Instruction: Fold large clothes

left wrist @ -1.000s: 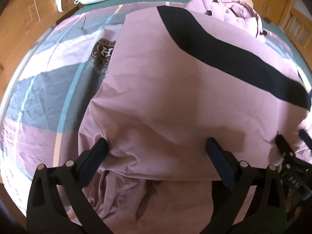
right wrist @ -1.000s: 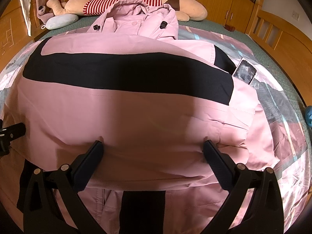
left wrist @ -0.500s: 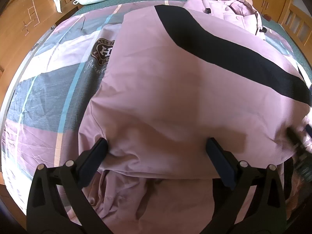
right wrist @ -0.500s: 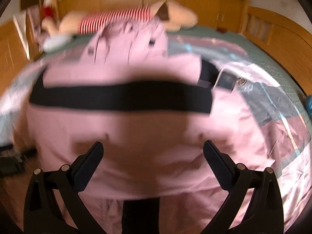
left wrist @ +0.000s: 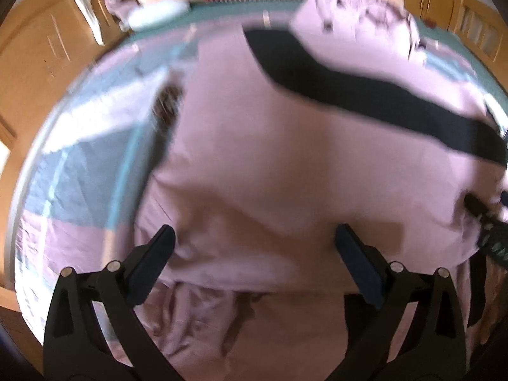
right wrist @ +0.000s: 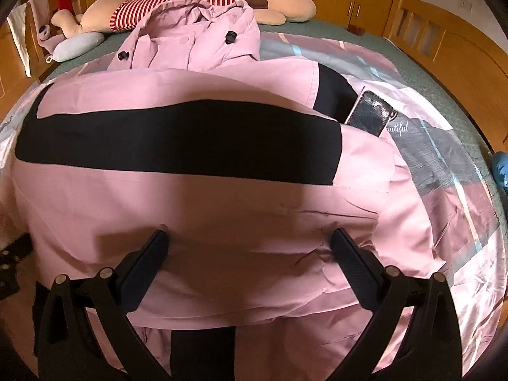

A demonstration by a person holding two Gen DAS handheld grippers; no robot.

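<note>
A large pink jacket (right wrist: 222, 203) with a wide black band (right wrist: 177, 136) lies folded across the bed, its hood (right wrist: 197, 38) toward the headboard. My right gripper (right wrist: 250, 247) hovers open at the jacket's near edge, fingers spread, nothing between them. In the blurred left wrist view the same jacket (left wrist: 285, 158) fills the frame. There my left gripper (left wrist: 254, 247) is open over the folded near-left edge. The right gripper (left wrist: 489, 222) shows at that view's right margin. The left gripper (right wrist: 12, 260) shows at the right wrist view's left margin.
A patchwork bedsheet (right wrist: 444, 165) covers the bed. A striped plush toy (right wrist: 197, 0) and a pale blue pillow (right wrist: 79, 44) lie at the headboard. A sequined patch (right wrist: 370, 114) sits at the jacket's right side. Wooden bed rails (right wrist: 451, 50) and cabinets surround the bed.
The right wrist view blurred with motion half a second ago and has settled near its earlier spot. The left wrist view is now smeared by motion. Both grippers remain open.
</note>
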